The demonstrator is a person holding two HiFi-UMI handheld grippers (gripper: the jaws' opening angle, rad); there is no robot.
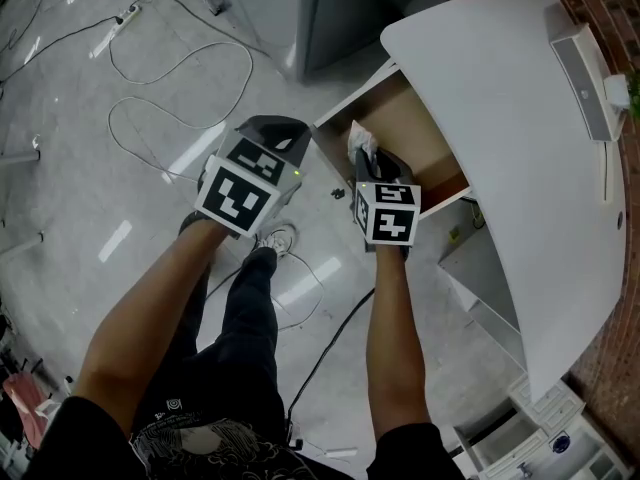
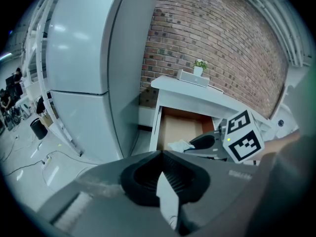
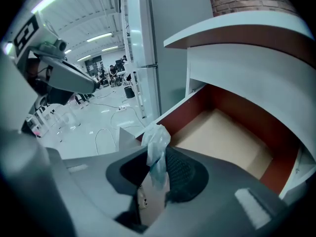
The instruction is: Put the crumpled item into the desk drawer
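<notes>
The crumpled white item [image 1: 359, 140] sticks up from the tips of my right gripper [image 1: 366, 160], which is shut on it. In the right gripper view the crumpled item [image 3: 156, 141] is pinched between the jaws, just in front of the open drawer [image 3: 224, 138]. The drawer [image 1: 398, 120] stands pulled out from under the white desk top [image 1: 500, 108], its brown bottom bare. My left gripper [image 1: 277, 140] hovers over the floor left of the drawer. In its own view the left gripper [image 2: 160, 153] is shut with nothing in it. That view also shows the crumpled item [image 2: 179, 145].
Cables [image 1: 180, 78] and a power strip [image 1: 127, 14] lie on the glossy floor. A grey cabinet [image 1: 300, 8] stands behind the drawer. A white box [image 1: 583, 73] sits on the desk by the brick wall [image 2: 217, 38]. More open white drawers [image 1: 520, 433] are at lower right.
</notes>
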